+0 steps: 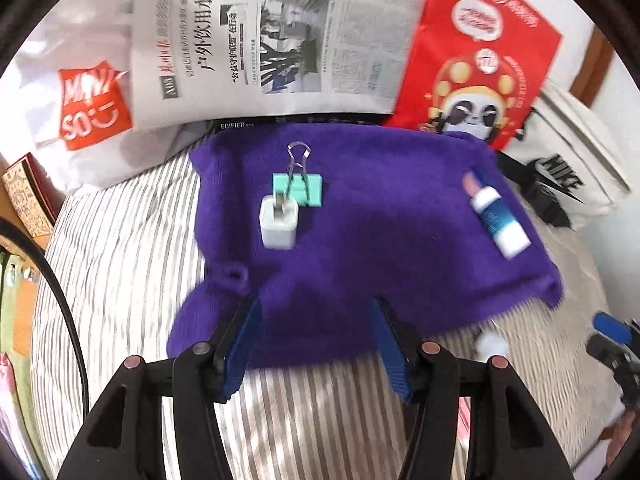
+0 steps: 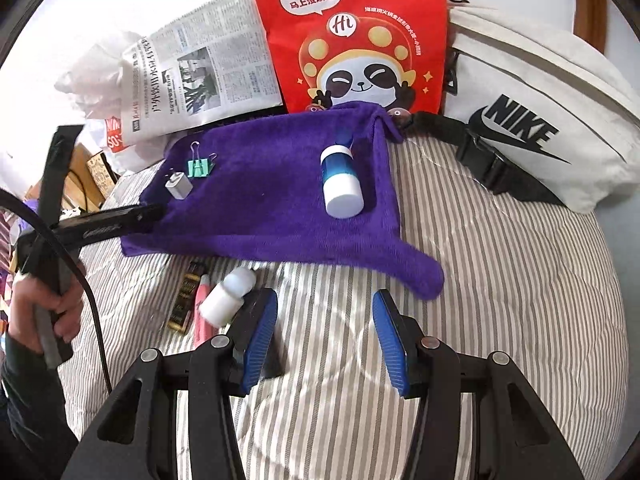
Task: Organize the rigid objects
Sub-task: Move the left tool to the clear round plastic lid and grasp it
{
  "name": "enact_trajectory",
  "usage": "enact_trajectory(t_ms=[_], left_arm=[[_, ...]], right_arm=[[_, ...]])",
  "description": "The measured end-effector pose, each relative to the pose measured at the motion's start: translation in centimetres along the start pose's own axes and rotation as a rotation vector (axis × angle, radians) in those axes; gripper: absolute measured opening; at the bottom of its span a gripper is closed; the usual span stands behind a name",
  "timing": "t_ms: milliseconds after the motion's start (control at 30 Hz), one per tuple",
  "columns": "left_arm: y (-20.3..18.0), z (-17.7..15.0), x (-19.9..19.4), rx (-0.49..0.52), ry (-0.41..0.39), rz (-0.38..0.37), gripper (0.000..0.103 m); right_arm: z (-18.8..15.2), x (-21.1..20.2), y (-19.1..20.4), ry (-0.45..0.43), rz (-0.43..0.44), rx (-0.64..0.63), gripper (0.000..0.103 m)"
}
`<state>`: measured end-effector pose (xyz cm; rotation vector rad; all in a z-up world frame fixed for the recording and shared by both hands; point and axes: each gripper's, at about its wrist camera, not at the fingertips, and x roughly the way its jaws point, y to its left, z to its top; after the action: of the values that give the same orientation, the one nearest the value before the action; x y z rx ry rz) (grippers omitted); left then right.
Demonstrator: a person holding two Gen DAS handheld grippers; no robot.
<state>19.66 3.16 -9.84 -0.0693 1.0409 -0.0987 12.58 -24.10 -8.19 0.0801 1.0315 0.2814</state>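
Both hand-held grippers are seen with jaws spread apart and nothing held between them. From the right gripper (image 2: 325, 336), held above the striped bedding (image 2: 500, 280), a small white bottle (image 2: 230, 298) is found just beside the left blue finger, with a pink tube (image 2: 202, 312) and a dark gold-printed stick (image 2: 185, 300) lying close alongside it. Should the bottle be approached at a slant, it could be nudged by the pad and rolled on the soft quilt, or the pink tube could be caught together with it.

Further out, the purple cloth (image 2: 272, 208) is spread, and a blue-and-white bottle (image 2: 340, 180) is laid on it ahead of the right gripper. The left gripper (image 1: 316, 340) is poised over the cloth's near edge; a white charger plug (image 1: 279, 226) and a green binder clip (image 1: 298, 189), touching one another, lie ahead of it. A grasp on either might drag the other, or loose cloth might be pinched.
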Motion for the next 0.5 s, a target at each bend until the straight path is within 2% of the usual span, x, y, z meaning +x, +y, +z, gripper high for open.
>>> enact_trajectory(t_ms=[300, 500], left_arm=[[-0.7, -6.9, -3.5, 0.055, -0.005, -0.05, 0.054], [-1.2, -9.6, -2.6, 0.069, 0.023, -0.062, 0.054]], right_arm=[[-2.8, -1.6, 0.4, -0.005, 0.004, 0.024, 0.05], [-4.2, -2.3, 0.4, -0.005, -0.001, 0.022, 0.05]])
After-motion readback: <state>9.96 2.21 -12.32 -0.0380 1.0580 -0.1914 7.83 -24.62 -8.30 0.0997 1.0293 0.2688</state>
